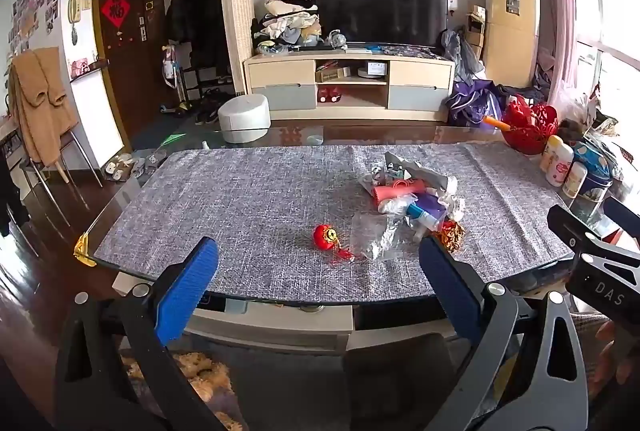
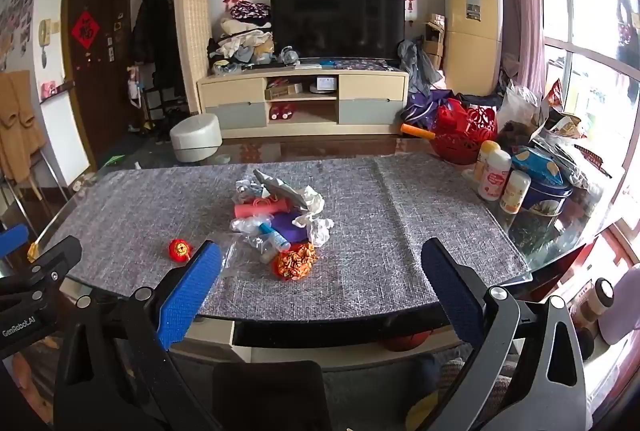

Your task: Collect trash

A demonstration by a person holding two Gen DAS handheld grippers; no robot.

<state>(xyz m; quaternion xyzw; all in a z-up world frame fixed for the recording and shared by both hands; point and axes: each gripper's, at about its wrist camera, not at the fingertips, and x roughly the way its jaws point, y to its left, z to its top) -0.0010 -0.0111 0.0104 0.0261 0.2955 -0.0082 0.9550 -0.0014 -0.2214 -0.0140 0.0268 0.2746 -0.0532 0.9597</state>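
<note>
A pile of trash point(image 1: 412, 199) lies on the grey cloth of the glass table point(image 1: 248, 199): crumpled white tissue, a pink roll, a purple piece, a small blue-capped bottle, clear plastic wrap point(image 1: 374, 235) and a red-gold crumpled wrapper point(image 1: 452, 233). A small red lantern ornament point(image 1: 326, 237) lies left of it. In the right wrist view the pile point(image 2: 280, 211), wrapper point(image 2: 294, 261) and ornament point(image 2: 179, 250) show too. My left gripper point(image 1: 316, 271) is open and empty before the table's near edge. My right gripper point(image 2: 320, 275) is open and empty there too.
Bottles point(image 2: 494, 175), a blue tin point(image 2: 544, 195) and a red basket point(image 2: 464, 135) crowd the table's right end. A white round stool point(image 1: 244, 117) and a TV cabinet point(image 1: 348, 83) stand beyond the table. A chair with a brown coat point(image 1: 38, 111) stands at left.
</note>
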